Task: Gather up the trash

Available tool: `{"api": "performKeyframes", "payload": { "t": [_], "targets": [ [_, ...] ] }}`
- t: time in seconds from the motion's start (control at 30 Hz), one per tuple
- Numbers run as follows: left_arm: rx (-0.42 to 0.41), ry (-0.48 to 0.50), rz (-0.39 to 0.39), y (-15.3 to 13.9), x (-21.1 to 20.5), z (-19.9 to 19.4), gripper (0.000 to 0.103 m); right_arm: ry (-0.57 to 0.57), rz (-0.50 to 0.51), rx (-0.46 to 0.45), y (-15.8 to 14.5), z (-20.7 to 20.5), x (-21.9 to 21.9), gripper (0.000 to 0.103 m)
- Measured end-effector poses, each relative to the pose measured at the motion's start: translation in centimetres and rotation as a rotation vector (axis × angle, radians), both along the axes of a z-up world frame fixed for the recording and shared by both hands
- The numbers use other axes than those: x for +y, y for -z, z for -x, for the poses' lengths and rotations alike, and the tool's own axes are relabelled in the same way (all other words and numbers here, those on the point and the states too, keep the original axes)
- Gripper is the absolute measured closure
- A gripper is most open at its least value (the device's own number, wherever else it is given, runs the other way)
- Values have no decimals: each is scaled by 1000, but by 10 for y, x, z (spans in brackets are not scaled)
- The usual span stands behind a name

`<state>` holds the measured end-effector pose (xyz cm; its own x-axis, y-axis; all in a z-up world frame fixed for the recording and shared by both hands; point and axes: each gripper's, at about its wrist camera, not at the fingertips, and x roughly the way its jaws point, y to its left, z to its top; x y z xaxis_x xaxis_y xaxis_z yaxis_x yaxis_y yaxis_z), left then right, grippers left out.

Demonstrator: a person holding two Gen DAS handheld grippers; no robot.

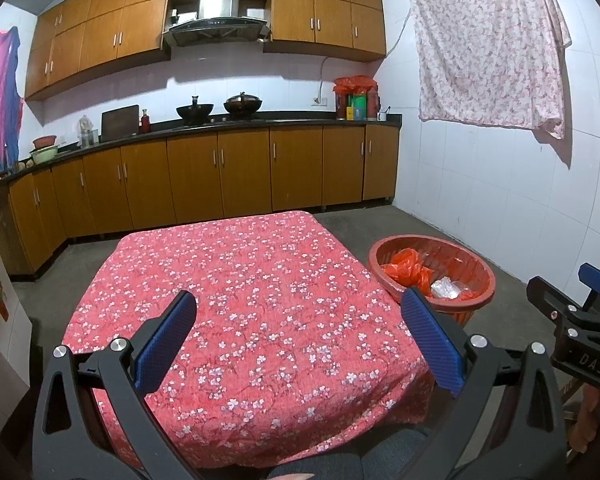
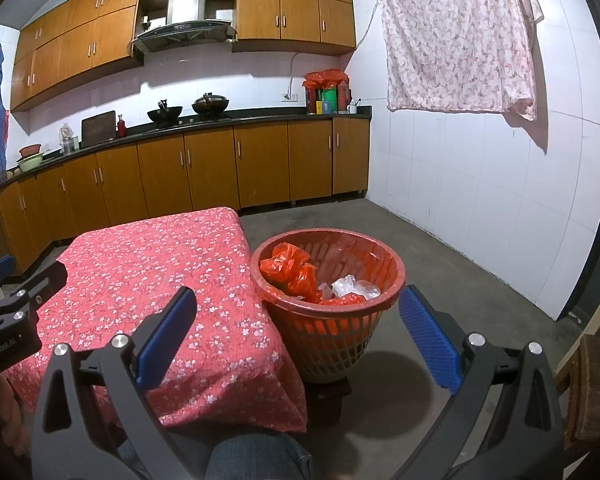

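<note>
Both held level: left gripper [image 1: 300, 340] gapes wide above the table [image 1: 236, 280]; right gripper [image 2: 298, 336] gapes wide, empty, before the basket [image 2: 328, 336].

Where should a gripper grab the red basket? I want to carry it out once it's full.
Grip the basket by its thick rolled rim on the side away from the table, coming down from above: that side is free, and the rim gives the open right gripper an edge to straddle.

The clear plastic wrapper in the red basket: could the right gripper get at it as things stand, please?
Probably yes: the right gripper is open and empty, the basket has no lid, and the wrapper lies uncovered on top beside the orange bags.
</note>
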<state>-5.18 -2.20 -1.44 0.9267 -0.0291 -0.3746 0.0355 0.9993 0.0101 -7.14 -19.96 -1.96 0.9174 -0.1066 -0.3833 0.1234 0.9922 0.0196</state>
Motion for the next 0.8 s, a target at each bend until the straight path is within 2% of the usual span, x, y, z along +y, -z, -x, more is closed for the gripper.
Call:
{"api": "performKeyframes", "payload": {
  "t": [0.8],
  "targets": [
    [3,-1,2,1,1,-1,2,0,-2,1,-2,0,-1,4]
  ]
}}
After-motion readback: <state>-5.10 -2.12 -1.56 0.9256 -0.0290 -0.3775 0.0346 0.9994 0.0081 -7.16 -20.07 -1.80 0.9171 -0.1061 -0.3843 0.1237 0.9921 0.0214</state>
